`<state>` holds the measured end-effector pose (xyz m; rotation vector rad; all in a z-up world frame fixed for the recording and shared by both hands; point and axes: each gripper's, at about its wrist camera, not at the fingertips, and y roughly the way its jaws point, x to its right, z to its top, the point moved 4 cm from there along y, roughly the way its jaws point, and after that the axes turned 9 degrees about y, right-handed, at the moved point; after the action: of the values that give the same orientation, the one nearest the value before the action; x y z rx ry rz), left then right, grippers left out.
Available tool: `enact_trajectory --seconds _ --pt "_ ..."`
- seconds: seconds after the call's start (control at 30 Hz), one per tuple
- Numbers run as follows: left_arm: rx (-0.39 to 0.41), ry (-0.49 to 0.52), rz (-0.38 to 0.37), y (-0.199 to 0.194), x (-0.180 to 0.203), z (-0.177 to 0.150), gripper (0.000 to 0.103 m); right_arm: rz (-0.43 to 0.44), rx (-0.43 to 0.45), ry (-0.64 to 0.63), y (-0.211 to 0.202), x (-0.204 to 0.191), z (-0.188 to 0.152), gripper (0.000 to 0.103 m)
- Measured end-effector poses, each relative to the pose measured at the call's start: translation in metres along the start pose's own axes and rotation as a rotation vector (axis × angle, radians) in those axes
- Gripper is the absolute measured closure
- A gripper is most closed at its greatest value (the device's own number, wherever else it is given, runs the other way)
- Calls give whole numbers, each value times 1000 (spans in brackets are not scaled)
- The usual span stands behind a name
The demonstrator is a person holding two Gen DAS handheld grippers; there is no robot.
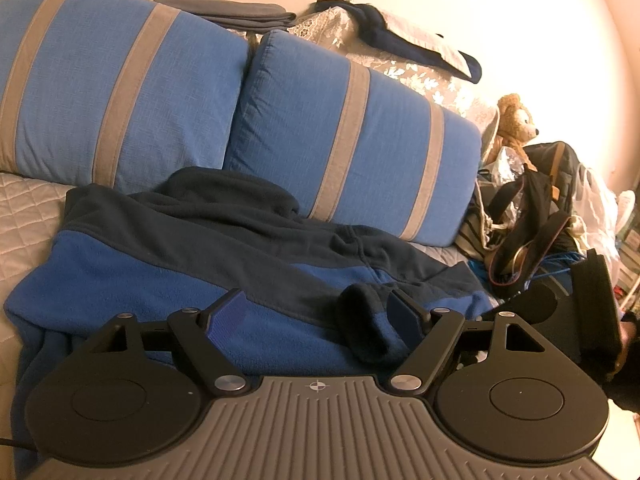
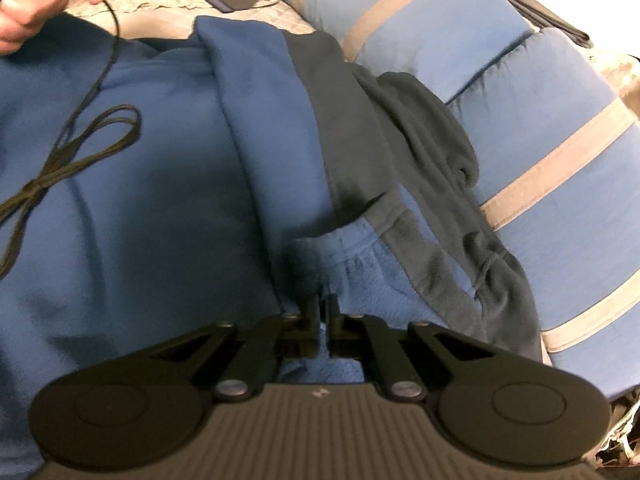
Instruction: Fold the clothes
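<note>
The blue fleece garment (image 1: pixel 168 264) sprawls across the sofa seat, mid-frame: soft, light, floppy. Left gripper (image 1: pixel 316 312) jaws apart above it; right gripper (image 2: pixel 324 304) jaws together, pinching its gathered hem, a sound hold.

A fleece garment (image 1: pixel 168 264) is being shown in bright blue with dark navy panels, and the cushions (image 1: pixel 120 80) behind it are being shown in blue crossed by grey stripes. A pale grey quilted cover (image 1: pixel 28 208) and a brown teddy bear (image 1: pixel 516 120) are being seen, and each tool is being seen in black, the left tool (image 1: pixel 316 314) with blue pads.
</note>
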<state>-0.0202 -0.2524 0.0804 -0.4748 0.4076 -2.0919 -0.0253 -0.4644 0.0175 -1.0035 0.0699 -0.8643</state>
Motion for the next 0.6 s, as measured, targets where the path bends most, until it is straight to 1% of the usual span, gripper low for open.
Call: enact_trajectory --seconds 0.1,0.2,0.27,0.3,0.33,0.4,0.5,0.53,0.6 --pt "-1 1 -1 0 1 0 26 38 -14 -9 -4 -5 -4 102" --pt "-2 1 -2 0 1 0 26 21 -16 -52 -5 -13 -7 101" --pt "-3 1 -1 1 1 0 26 -23 0 -51 -5 -12 -6 83" --pt "-4 1 -1 1 1 0 26 -54 17 -56 -6 -11 -4 76" --pt "-5 2 -1 1 1 0 26 -78 25 -68 -6 -9 -3 71" --pt "-6 1 -2 1 1 0 26 -124 41 -92 -5 -6 -1 71" --pt "-5 1 -3 0 1 0 26 -172 36 -140 2 -4 0 71" --pt "-4 1 -4 0 1 0 26 -185 32 -152 5 -4 0 71" --pt "-6 1 -4 0 0 0 26 -184 20 -160 10 -3 0 71"
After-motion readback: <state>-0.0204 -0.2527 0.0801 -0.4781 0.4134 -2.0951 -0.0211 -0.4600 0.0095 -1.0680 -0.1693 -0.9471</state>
